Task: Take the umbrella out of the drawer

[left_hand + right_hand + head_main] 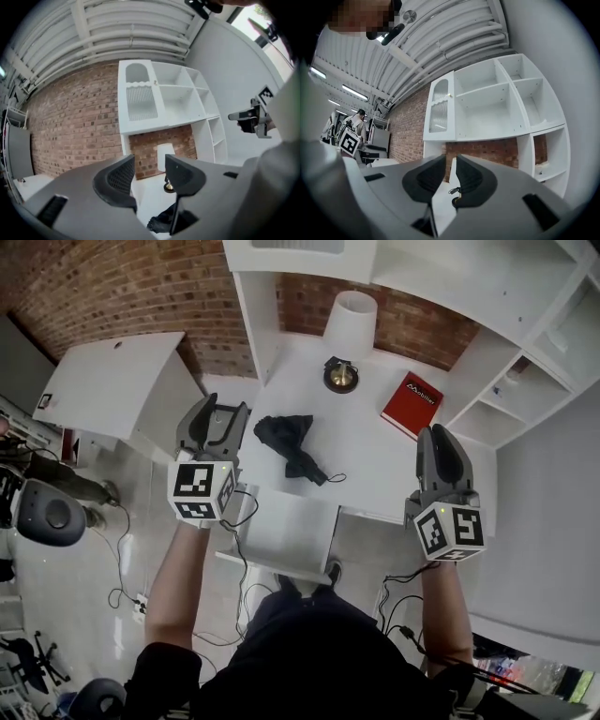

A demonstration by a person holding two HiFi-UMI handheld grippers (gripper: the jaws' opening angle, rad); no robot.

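Two grippers hang in the air in front of the white surface (375,460), and neither holds anything. The left gripper (223,409) has its fingers clearly apart with only open space between them. The right gripper (441,437) has its fingers a narrow slit apart, also empty.

The black folded umbrella (292,446) lies out on the surface, between the two grippers and touching neither, its strap trailing toward the front edge. Only the head view shows it whole. The left gripper view catches just a dark corner of it low between the fingers, the rest cut off by the gripper body, and the right gripper view misses it.

The open drawer (281,531) below the surface's front edge appears in the head view alone, and its inside reads plain white. A red book (411,404) lies to the right of a table lamp (349,320), whose shade hides most of its stem.
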